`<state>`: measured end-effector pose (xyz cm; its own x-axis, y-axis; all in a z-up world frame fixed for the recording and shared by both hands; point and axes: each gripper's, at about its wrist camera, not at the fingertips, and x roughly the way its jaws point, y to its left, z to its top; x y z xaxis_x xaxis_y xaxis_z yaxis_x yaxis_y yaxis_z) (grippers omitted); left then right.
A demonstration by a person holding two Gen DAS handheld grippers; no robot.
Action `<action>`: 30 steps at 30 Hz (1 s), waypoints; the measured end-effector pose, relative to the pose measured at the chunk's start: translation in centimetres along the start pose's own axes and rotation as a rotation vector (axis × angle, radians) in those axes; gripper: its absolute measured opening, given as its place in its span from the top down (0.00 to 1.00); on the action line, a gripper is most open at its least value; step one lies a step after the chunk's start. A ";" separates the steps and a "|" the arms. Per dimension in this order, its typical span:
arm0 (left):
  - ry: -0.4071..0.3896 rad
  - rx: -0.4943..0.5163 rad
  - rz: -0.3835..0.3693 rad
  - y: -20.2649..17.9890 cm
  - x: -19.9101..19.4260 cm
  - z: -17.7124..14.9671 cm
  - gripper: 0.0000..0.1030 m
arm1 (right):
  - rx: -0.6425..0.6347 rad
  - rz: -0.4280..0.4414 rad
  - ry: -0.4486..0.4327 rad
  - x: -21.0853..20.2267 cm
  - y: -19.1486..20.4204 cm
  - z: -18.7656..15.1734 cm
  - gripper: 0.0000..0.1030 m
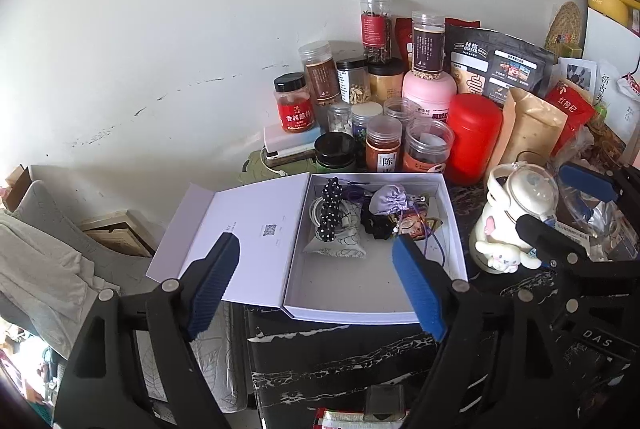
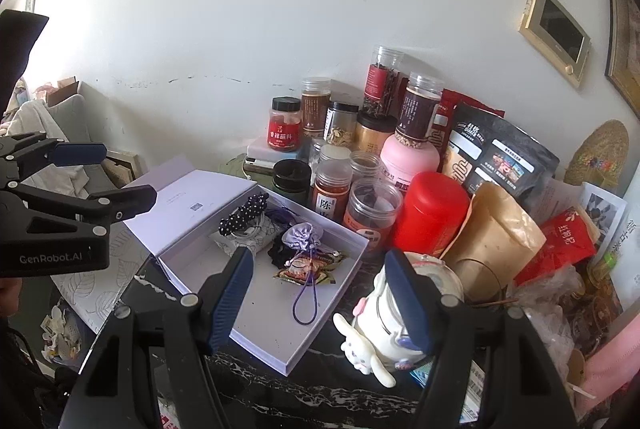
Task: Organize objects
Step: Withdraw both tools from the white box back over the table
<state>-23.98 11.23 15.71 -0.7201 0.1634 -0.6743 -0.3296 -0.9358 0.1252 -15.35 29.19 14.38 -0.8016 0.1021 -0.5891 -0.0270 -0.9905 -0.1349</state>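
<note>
An open white box (image 1: 340, 293) (image 2: 276, 333) lies on the black marbled table, its lid (image 1: 240, 233) folded out to the left. Its far end holds a polka-dot hair tie (image 1: 332, 209), a lilac drawstring pouch (image 1: 386, 199) (image 2: 302, 235), a black item, a snack packet (image 2: 308, 269) and a purple cord (image 2: 306, 303). My left gripper (image 1: 316, 281) is open and empty over the box's near part. My right gripper (image 2: 320, 303) is open and empty, its right finger in front of a white cartoon-dog kettle (image 1: 508, 225) (image 2: 380, 329) beside the box.
Several spice jars (image 1: 384, 145), a red canister (image 1: 474, 137) (image 2: 430, 213), a pink bottle (image 1: 428, 89), a black bag (image 2: 500, 157) and paper pouches (image 2: 492, 237) crowd the table behind the box against the wall. A sofa with grey cushions (image 1: 40, 249) stands at the left.
</note>
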 end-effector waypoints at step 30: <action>0.014 0.044 -0.009 -3.2 -7.2 -13.0 0.20 | -0.024 0.105 0.075 -4.5 4.1 -10.8 0.33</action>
<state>-9.84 8.95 10.75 -0.7083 0.1672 -0.6858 -0.3631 -0.9195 0.1508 -5.38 25.70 7.93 -0.7524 0.0058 -0.6587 0.0694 -0.9937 -0.0880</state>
